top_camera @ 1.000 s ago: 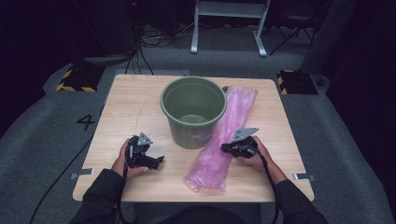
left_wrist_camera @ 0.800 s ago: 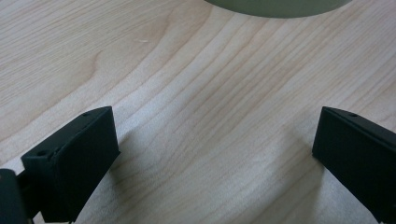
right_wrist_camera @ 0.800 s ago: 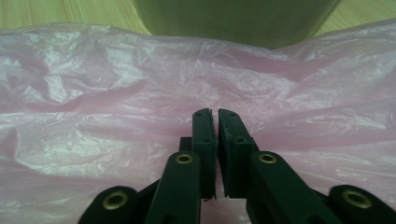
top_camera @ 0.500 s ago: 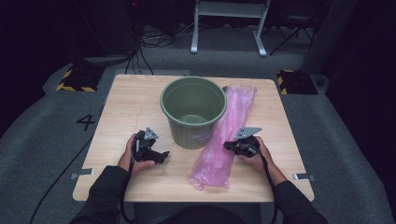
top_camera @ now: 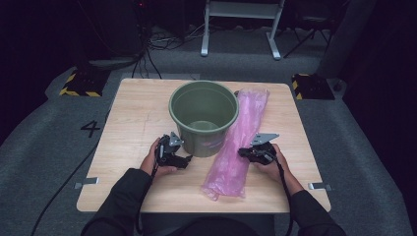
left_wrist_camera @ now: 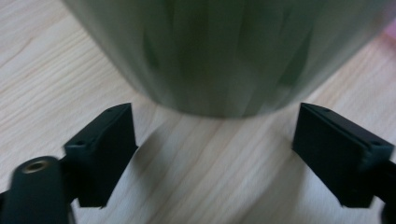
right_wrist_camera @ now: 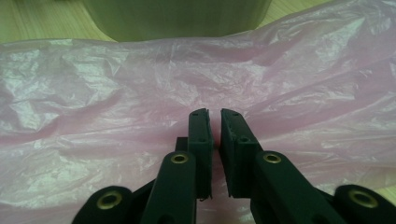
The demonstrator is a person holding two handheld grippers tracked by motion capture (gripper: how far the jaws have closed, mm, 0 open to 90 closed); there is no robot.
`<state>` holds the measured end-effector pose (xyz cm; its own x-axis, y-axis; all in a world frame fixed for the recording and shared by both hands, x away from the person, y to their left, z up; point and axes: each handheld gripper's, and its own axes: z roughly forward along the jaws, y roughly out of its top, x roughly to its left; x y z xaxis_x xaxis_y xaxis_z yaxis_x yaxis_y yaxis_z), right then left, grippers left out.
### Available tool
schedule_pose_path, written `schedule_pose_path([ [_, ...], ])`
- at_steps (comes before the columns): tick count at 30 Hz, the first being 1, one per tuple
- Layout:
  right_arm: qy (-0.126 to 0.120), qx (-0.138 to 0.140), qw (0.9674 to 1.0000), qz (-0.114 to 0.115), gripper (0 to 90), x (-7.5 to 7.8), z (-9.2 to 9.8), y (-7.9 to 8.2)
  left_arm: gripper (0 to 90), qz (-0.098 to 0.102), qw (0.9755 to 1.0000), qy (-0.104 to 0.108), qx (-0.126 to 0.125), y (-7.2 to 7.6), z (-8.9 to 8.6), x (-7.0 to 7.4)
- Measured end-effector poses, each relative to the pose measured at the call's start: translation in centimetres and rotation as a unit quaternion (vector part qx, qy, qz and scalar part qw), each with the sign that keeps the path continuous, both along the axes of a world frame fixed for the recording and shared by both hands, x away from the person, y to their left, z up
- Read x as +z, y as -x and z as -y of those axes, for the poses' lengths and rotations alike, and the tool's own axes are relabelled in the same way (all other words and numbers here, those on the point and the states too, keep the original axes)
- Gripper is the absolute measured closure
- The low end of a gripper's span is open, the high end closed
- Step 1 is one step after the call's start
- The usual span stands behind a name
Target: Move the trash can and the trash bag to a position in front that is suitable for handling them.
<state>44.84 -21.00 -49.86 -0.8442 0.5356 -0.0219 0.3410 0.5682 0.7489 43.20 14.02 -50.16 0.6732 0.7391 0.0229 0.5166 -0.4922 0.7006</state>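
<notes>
A green plastic bucket point(top_camera: 203, 118) stands upright at the middle of the wooden table point(top_camera: 133, 113). A long pink plastic bag point(top_camera: 241, 142) lies flat along the bucket's right side. My left gripper point(top_camera: 186, 160) rests at the bucket's lower left, right by its base. In the left gripper view its jaws point(left_wrist_camera: 215, 126) stand wide and have just been closing a little, with the bucket's wall point(left_wrist_camera: 219, 51) ahead of them and nothing between them. My right gripper point(top_camera: 242, 152) is on the bag's right edge. Its jaws point(right_wrist_camera: 215, 114) are shut on a fold of the pink film point(right_wrist_camera: 116, 93).
Grey carpet surrounds the table, with a floor marking "4" point(top_camera: 91, 129) at the left. Cables point(top_camera: 147, 54) and a white metal stand point(top_camera: 241, 29) lie beyond the far edge. Bare wood shows on the table's left half and along the front.
My left hand has slid right across the table, up to the bucket's base. The right gripper has stayed on the pink bag.
</notes>
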Motion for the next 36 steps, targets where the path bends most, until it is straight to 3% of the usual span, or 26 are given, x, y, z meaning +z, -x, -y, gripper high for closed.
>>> schedule_pose_path([
  [1,0.0,-0.005,1.0,0.001,82.8,0.0,0.0,0.0,8.2,-0.013,0.9999,-0.001,0.006,-0.7,0.5,0.0],
  [2,0.0,-0.005,1.0,0.001,82.8,0.0,0.0,0.0,7.5,-0.013,0.9999,-0.001,0.006,-0.7,0.5,0.0],
  [9,-0.002,-0.01,1.0,0.001,84.0,-0.1,0.1,0.1,8.9,-0.012,0.9999,0.0,0.0,-2.6,2.3,0.0],
  [13,-0.003,-0.009,0.9999,0.001,84.3,-0.1,0.1,0.1,8.9,-0.017,0.9999,0.001,0.003,-3.8,3.0,0.1],
  [14,-0.004,-0.009,1.0,0.0,84.3,-0.1,0.2,0.1,9.0,-0.025,0.9996,0.009,0.005,-4.0,3.2,0.0],
  [22,-0.005,-0.011,0.9999,-0.002,84.0,-0.1,0.2,0.1,9.7,-0.019,0.9998,0.001,-0.006,-5.9,3.6,0.1],
  [26,-0.006,-0.015,0.9999,0.001,83.8,-0.1,0.2,0.2,20.2,-0.027,0.9996,-0.003,0.004,-4.9,3.7,0.5],
  [27,-0.006,-0.015,0.9999,0.002,83.9,-0.1,0.2,0.2,19.2,-0.015,0.9997,-0.018,-0.012,-3.5,3.8,1.1],
  [28,-0.006,-0.015,0.9999,0.002,83.9,-0.1,0.2,0.2,19.2,-0.015,0.9997,-0.018,-0.012,-3.5,3.8,1.1],
  [30,-0.008,-0.014,0.9999,0.001,83.8,-0.2,0.2,0.2,18.4,-0.002,0.9992,-0.011,-0.039,-1.9,3.9,1.7],
  [32,-0.009,-0.014,0.9999,0.001,83.9,-0.2,0.2,0.2,18.4,0.002,0.999,0.001,-0.044,-0.4,3.7,2.2],
  [36,-0.007,-0.015,0.9999,0.001,83.8,-0.1,0.2,0.2,18.6,-0.009,0.9988,0.018,-0.044,0.4,3.4,2.4],
])
